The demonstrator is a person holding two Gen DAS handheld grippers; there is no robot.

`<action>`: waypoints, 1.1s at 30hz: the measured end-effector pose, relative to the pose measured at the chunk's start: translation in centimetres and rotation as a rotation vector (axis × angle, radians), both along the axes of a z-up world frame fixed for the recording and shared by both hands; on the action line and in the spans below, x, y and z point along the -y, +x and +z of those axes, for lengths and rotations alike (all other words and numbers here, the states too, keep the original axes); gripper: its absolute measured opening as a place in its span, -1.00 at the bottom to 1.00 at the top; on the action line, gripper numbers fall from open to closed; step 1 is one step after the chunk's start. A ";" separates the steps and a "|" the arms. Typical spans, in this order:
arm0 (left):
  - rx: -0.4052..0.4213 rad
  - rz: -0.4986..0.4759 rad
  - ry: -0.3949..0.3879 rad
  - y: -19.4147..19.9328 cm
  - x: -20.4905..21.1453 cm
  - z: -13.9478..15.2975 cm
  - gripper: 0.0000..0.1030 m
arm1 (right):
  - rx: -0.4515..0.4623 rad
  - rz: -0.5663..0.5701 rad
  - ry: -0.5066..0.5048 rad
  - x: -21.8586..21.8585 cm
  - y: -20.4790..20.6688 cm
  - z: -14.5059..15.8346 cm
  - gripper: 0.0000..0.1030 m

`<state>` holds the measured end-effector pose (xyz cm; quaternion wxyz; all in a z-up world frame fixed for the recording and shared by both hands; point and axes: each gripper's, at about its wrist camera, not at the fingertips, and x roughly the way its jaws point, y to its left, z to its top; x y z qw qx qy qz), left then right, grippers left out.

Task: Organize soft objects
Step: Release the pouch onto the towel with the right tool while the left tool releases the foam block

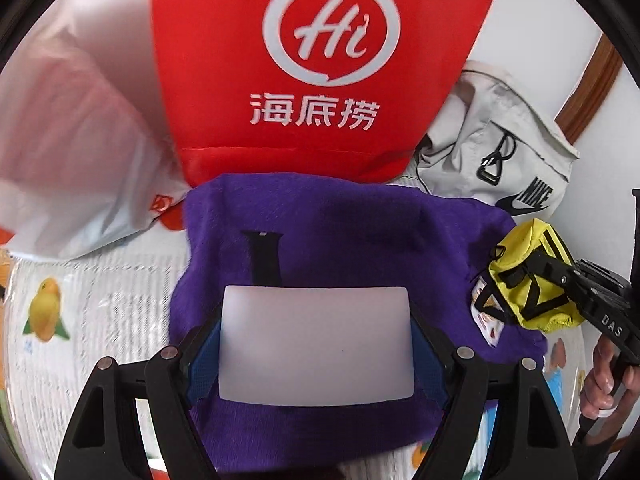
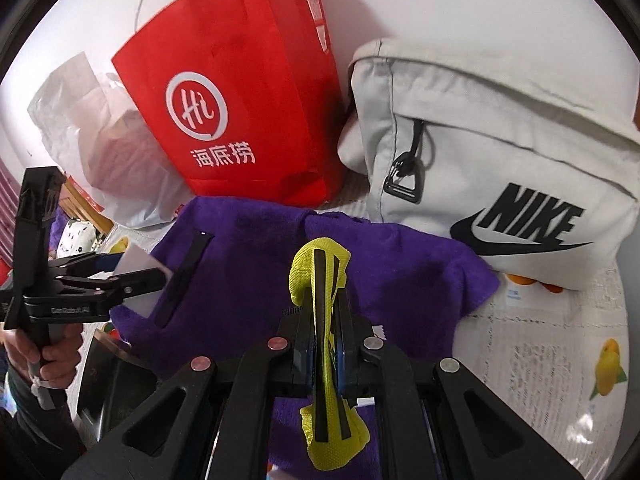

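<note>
My left gripper is shut on a pale white foam block, with its blue pads pressed against the block's two sides. The block hangs over a purple plush towel that has a black strap lying on it. My right gripper is shut on a yellow mesh pouch with black straps, above the towel's right part. Seen from the left wrist view, the right gripper and the pouch hover at the towel's right edge. Seen from the right, the left gripper and the block are at the left.
A red paper bag stands just behind the towel. A white Nike bag leans to its right and a translucent plastic bag lies to its left. A fruit-print cover lies underneath. A person's hand holds each gripper handle.
</note>
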<state>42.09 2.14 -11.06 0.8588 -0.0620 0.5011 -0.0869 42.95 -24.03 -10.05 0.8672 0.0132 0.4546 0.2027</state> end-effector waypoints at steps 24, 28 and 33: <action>-0.053 -0.027 -0.019 1.9 0.5 -1.3 0.83 | -0.023 0.013 -0.102 0.2 2.2 -2.9 0.11; -0.003 -0.017 0.002 0.3 0.4 0.6 0.83 | -0.004 -0.001 -0.139 0.8 1.9 -2.3 0.11; 0.059 -0.029 -0.047 -2.9 0.3 2.9 0.81 | 0.026 -0.026 -0.156 1.9 0.6 -0.6 0.33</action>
